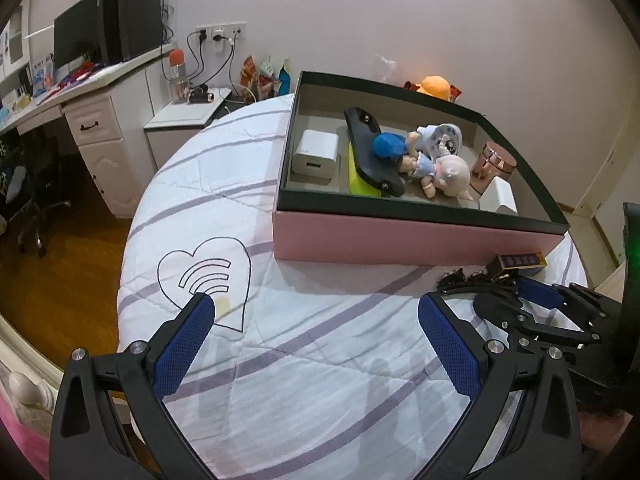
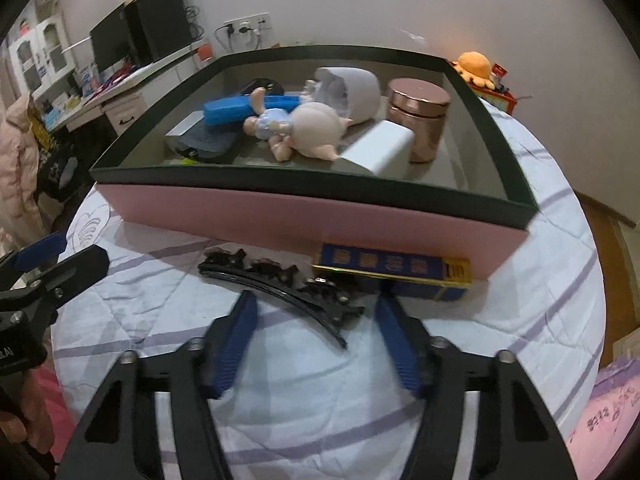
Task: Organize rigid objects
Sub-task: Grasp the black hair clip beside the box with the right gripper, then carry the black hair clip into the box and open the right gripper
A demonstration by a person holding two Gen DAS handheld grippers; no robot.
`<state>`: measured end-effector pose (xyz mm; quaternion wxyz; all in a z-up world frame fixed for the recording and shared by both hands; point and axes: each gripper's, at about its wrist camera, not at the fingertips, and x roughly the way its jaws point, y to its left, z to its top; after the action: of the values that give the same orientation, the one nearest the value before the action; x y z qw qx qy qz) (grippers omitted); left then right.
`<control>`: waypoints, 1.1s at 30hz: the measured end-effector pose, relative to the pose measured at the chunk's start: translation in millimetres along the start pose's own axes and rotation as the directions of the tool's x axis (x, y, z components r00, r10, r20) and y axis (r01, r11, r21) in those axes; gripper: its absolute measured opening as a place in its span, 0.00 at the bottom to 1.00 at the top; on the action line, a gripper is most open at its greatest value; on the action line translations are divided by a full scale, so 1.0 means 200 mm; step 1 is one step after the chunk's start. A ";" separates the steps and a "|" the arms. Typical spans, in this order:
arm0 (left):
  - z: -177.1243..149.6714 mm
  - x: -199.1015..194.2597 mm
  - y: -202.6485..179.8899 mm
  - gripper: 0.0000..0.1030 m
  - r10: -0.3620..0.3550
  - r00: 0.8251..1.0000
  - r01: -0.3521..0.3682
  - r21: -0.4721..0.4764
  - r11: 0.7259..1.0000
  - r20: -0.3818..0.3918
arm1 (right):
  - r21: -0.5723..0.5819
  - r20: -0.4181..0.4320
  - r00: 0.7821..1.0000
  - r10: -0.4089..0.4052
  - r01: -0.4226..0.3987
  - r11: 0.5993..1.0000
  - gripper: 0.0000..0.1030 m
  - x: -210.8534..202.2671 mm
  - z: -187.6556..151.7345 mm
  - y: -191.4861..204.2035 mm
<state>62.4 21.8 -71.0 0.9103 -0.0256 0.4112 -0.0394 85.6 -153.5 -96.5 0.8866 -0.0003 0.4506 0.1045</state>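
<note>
A pink box with a dark rim [image 1: 400, 236] [image 2: 304, 216] stands on the quilted bed. It holds a doll [image 1: 440, 168] [image 2: 304, 128], a rose-gold jar [image 1: 494, 162] [image 2: 418, 114], white chargers [image 1: 314, 152] [image 2: 378, 146], a blue block [image 2: 232, 110] and a black case [image 1: 372, 148]. A black hair clip [image 2: 280, 284] [image 1: 454, 280] and a blue-gold carton [image 2: 394, 272] [image 1: 520, 262] lie in front of the box. My right gripper [image 2: 316, 320] [image 1: 532, 300] is open, its fingers on either side of the clip's near end. My left gripper [image 1: 316, 316] is open and empty over the quilt.
A white desk [image 1: 92, 120] with monitors and a bedside table [image 1: 188, 114] stand at the left, wood floor [image 1: 60, 264] below. An orange plush [image 1: 436, 86] [image 2: 478, 66] sits behind the box. My left gripper shows at the left edge of the right wrist view [image 2: 52, 264].
</note>
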 end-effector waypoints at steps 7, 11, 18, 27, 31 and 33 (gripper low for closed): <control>-0.01 0.00 0.03 1.00 0.000 1.000 0.000 -0.020 1.000 0.001 | -0.118 -0.027 0.998 0.055 -0.058 0.991 0.34 -0.01 0.00 0.10; -0.01 -0.01 0.03 1.00 0.006 1.000 -0.006 -0.018 1.000 0.003 | -0.142 -0.022 0.999 0.044 -0.047 0.989 0.34 0.02 0.02 0.12; -0.01 -0.01 0.05 1.00 0.004 1.000 -0.004 -0.024 1.000 0.000 | -0.194 -0.012 0.999 0.048 -0.049 0.980 0.30 0.04 0.03 0.16; 0.00 -0.02 0.05 1.00 0.011 1.000 -0.011 -0.019 1.000 0.005 | -0.190 0.003 0.997 0.080 -0.078 0.979 0.24 -0.03 -0.02 0.16; -0.01 -0.02 0.05 1.00 0.012 1.000 -0.012 -0.019 1.000 0.005 | -0.175 0.017 0.996 0.091 -0.087 0.981 0.24 -0.08 -0.04 0.14; 0.00 -0.02 0.05 1.00 0.009 1.000 -0.009 -0.017 1.000 0.006 | -0.163 0.031 0.995 0.099 -0.093 0.982 0.24 -0.11 -0.04 0.13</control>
<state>59.5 31.5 -69.3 0.9115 -0.0315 0.4090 -0.0316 61.1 -132.5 -80.5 0.8862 -0.0485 0.4228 0.1833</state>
